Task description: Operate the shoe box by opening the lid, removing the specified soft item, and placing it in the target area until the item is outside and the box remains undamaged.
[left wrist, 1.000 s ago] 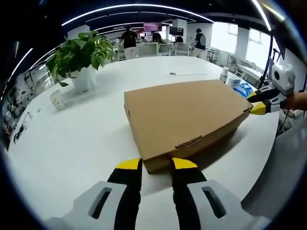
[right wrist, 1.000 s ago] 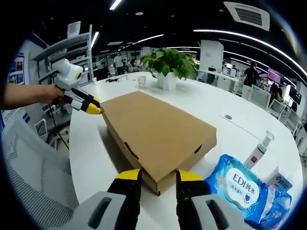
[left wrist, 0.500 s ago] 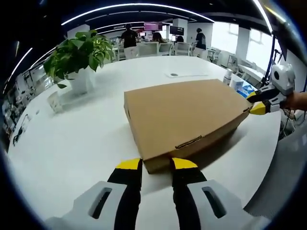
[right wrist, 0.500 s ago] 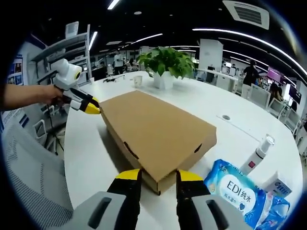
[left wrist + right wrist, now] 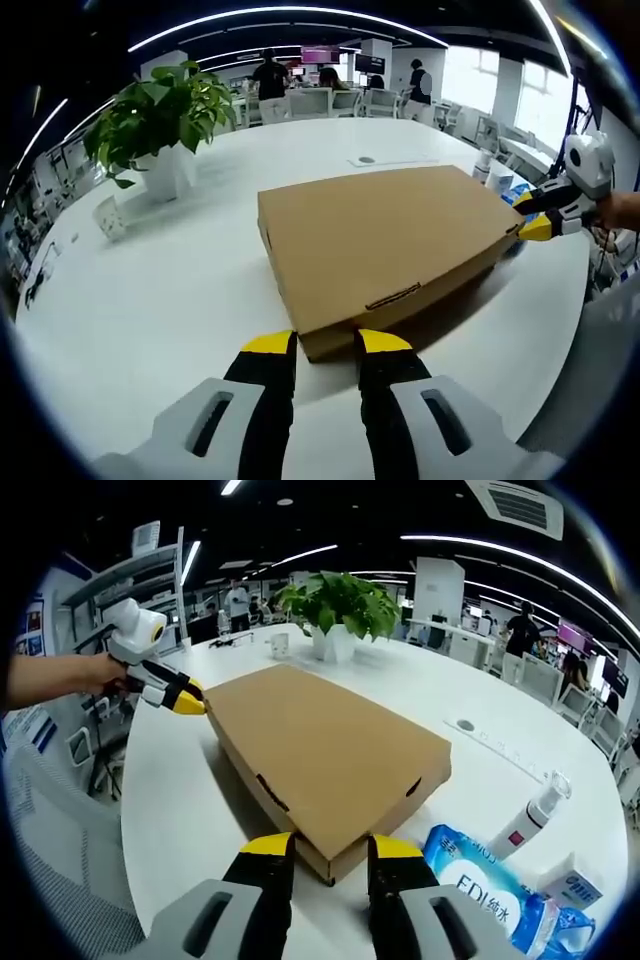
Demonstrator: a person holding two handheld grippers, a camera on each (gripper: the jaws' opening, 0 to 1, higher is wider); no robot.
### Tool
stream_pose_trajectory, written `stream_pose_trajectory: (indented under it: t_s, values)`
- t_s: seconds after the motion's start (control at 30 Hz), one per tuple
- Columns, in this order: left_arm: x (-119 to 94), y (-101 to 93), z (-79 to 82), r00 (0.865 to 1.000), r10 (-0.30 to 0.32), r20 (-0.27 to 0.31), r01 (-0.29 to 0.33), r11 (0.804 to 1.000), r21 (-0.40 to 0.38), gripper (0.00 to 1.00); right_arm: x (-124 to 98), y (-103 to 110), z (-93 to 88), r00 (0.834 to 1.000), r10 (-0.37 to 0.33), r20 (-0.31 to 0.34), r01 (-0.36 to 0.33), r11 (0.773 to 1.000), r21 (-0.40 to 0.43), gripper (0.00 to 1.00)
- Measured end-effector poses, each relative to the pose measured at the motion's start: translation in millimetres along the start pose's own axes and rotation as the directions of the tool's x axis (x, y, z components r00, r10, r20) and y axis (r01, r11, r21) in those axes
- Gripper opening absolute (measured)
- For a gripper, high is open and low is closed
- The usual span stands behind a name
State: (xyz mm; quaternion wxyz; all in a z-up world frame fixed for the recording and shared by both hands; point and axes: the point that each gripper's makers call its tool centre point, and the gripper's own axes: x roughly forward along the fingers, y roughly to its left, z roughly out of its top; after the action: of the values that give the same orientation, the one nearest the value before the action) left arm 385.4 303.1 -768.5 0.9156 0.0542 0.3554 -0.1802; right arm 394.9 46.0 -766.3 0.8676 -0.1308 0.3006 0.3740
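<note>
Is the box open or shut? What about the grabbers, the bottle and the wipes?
shoe box: shut, lid flat, lying on the white table.
left gripper: open, fingers either side of a box corner.
right gripper: open, fingers either side of the opposite corner.
pump bottle: upright.
wipes pack: lying flat.
potted plant: upright.

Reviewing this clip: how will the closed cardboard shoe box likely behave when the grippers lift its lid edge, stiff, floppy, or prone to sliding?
The shoe box looks like thin corrugated card, wide and flat, so its lid would probably flex rather than lift as a rigid panel. It lies on a smooth white table, so it may slide if pushed from one end. The left gripper and right gripper sit at opposite corners, which should help steady it.
</note>
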Motion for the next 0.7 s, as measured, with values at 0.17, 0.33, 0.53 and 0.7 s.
stream_pose_trajectory:
  t_s: [0.17,0.33,0.53,0.7]
  values:
    - [3.5,1.9,3.2,1.0,-0.001,0.004,0.001,1.0,-0.005,0.22,3.5,-4.5,2.3,1.0,0.001,-0.01,-0.001,1.0,-0.006,0.26]
    - [6.5,3.2,6.2,1.0,0.0,0.003,0.0,1.0,-0.004,0.22,5.0,-7.3,3.3,1.0,-0.003,-0.014,0.003,1.0,0.0,0.26]
    - [9.1,4.9,8.5,1.0,0.0,0.005,0.0,1.0,-0.004,0.23,5.1,-7.1,2.7,1.0,-0.008,-0.013,0.008,1.0,0.011,0.26]
    - [9.8,4.6,9.1,1.0,-0.003,0.003,0.003,1.0,0.0,0.23,5.0,-7.9,2.7,1.0,-0.01,-0.014,0.01,1.0,0.013,0.26]
